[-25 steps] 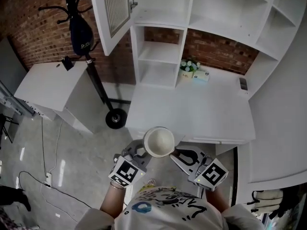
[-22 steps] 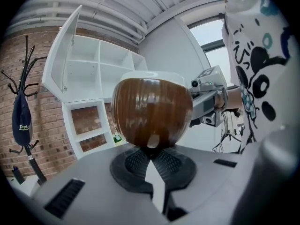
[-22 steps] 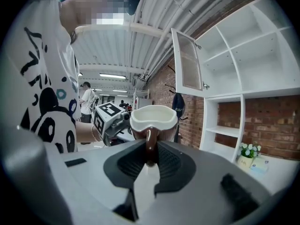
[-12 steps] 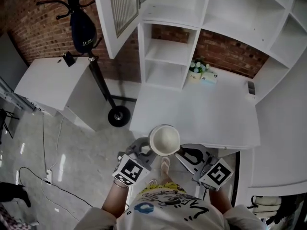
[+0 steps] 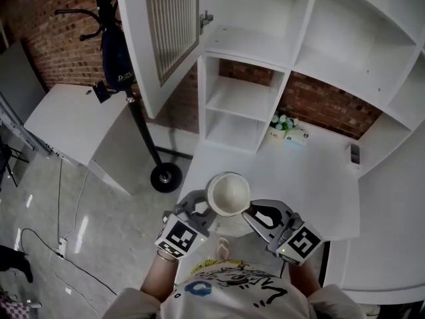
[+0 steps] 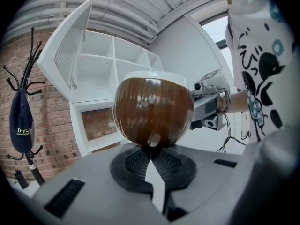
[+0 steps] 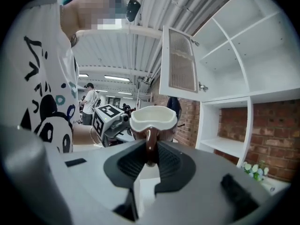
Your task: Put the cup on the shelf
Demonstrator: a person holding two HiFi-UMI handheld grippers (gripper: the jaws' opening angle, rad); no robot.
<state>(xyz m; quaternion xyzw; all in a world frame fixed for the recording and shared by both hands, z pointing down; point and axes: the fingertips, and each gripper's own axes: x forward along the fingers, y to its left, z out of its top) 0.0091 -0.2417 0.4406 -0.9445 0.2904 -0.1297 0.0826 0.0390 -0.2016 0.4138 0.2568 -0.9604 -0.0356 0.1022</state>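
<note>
A cup (image 5: pixel 228 193), brown outside and white inside, hangs upright over the front edge of the white desk (image 5: pixel 319 185), between both grippers. My left gripper (image 5: pixel 201 209) is at its left side; in the left gripper view the jaws (image 6: pixel 151 151) are closed together at the foot of the cup (image 6: pixel 153 109). My right gripper (image 5: pixel 255 212) is shut on the cup's handle (image 7: pixel 150 144), with the cup (image 7: pixel 153 117) upright beyond its tips. The white shelf unit (image 5: pixel 242 102) stands past the cup, its compartments bare.
An open cabinet door (image 5: pixel 166 32) juts out at the upper left of the shelf. A small potted plant (image 5: pixel 279 126) and a box sit at the desk's back, a remote (image 5: pixel 354 153) at its right. A coat stand (image 5: pixel 133 105) and a low white table (image 5: pixel 73 121) stand left.
The view has moved closer to the shelf, which looks larger and lower in frame. Both grippers keep their hold and the cup has risen a little.
</note>
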